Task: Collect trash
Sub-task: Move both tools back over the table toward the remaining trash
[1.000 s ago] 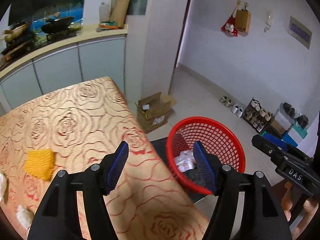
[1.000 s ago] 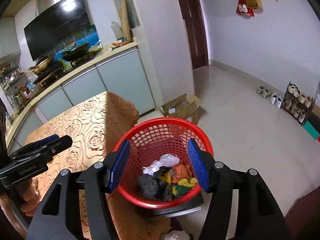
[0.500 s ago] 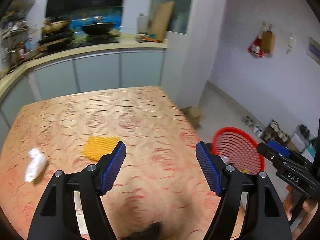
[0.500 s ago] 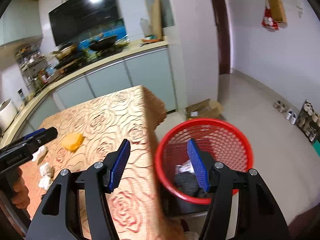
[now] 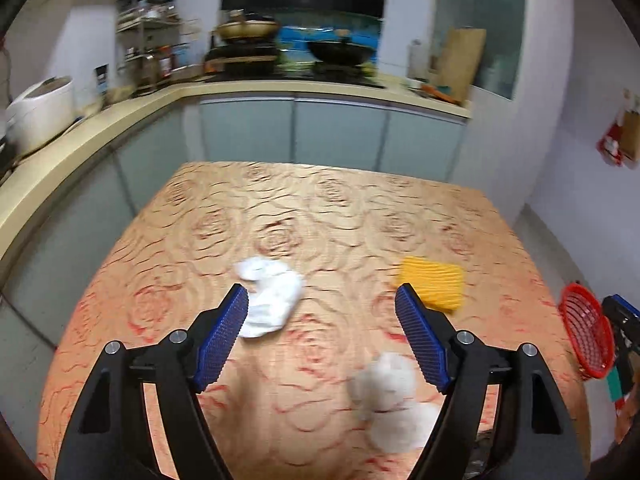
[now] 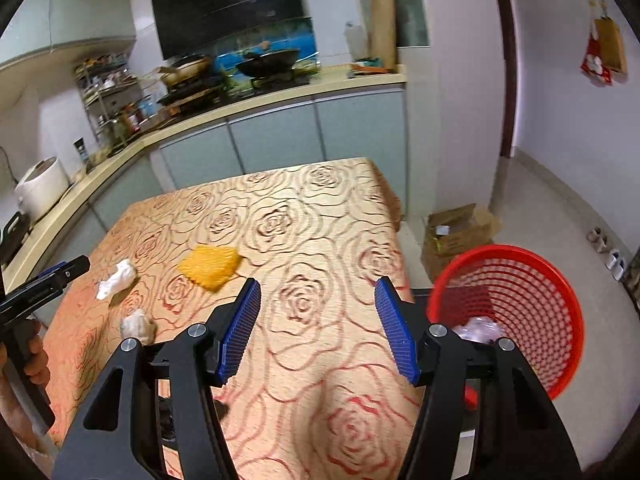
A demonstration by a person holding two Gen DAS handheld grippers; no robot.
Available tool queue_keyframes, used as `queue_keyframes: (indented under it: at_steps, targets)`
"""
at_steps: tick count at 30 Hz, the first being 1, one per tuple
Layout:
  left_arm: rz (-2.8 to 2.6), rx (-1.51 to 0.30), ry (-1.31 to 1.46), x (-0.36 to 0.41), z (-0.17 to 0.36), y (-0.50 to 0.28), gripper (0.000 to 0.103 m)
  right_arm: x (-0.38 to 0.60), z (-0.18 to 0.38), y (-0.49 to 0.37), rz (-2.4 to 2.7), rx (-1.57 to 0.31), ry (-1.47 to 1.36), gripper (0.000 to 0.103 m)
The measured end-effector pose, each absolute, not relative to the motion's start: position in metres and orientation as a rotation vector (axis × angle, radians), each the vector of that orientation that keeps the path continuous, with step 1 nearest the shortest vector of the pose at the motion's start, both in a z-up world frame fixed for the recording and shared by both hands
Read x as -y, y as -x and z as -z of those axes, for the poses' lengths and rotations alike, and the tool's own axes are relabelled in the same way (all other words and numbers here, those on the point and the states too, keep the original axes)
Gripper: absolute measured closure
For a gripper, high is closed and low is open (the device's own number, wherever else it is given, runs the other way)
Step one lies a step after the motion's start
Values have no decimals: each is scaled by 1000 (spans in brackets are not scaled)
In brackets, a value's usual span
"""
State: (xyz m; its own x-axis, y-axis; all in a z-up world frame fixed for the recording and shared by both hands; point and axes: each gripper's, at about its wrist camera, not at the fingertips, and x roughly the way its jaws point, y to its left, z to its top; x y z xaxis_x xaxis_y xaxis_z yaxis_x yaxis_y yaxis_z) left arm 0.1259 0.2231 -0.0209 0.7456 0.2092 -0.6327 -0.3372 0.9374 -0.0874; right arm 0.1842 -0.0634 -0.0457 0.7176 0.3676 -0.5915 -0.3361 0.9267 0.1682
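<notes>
My left gripper (image 5: 322, 330) hangs over the rose-patterned table (image 5: 320, 208), jaws opening, nothing between them. A crumpled white tissue (image 5: 270, 294) lies just past its left finger. A second white wad (image 5: 394, 400), blurred, sits near its right finger, and a yellow ribbed piece (image 5: 434, 282) lies beyond that. My right gripper (image 6: 318, 326) is open and empty above the table's near right part. From there the yellow piece (image 6: 210, 266), the tissue (image 6: 116, 278) and the wad (image 6: 136, 324) lie to its left. The red mesh basket (image 6: 520, 292), with trash inside, stands off the table's right edge.
A kitchen counter (image 5: 280, 88) with pans and a white rice cooker (image 5: 40, 112) runs behind and left of the table. A cardboard box (image 6: 456, 232) sits on the floor beyond the basket. A hand (image 6: 30, 360) holds the left gripper at the right wrist view's left edge.
Both grippers have swung left, away from the basket and over the table. The left one now faces the white tissues and its jaws have widened. The basket has slid to the right in both views.
</notes>
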Motion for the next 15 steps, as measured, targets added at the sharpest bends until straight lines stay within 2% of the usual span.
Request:
queue_keyframes:
  at_steps: [15]
  targets:
    - [-332,-740,252,-273,65,-145,24,10,50,-199,-457,-697,30,44]
